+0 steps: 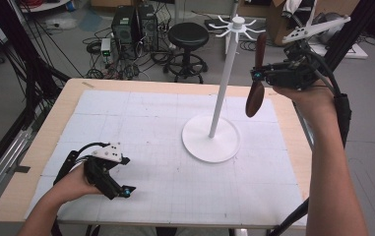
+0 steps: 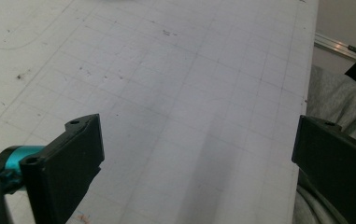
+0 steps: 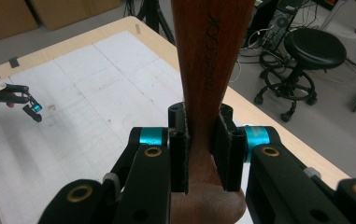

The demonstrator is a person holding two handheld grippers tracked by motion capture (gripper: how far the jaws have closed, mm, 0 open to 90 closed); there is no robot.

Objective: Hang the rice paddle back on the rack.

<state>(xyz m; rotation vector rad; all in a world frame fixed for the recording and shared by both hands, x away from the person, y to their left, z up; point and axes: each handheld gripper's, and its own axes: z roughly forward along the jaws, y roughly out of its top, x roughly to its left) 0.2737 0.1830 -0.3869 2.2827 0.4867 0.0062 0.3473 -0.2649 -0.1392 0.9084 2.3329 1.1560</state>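
Gripping a wooden spoon [image 1: 256,93] at its neck, the right gripper [image 1: 260,74] holds it upright beside the white stand [image 1: 224,73]; the left gripper [image 1: 124,191] rests on the tabletop [image 1: 175,187], fingers spread wide with nothing between them.

A pale wooden worktop [image 1: 37,162] carries a white gridded mat [image 1: 140,128]. Beyond its far edge lies a grey floor [image 1: 372,98], where a black round-seated stool on castors [image 1: 188,37] stands just beside two black computer towers [image 1: 135,24] amid tangled cables. Brown cardboard boxes [image 3: 49,11] sit farther back. Black tripod legs [image 1: 13,54] slant along the left side.
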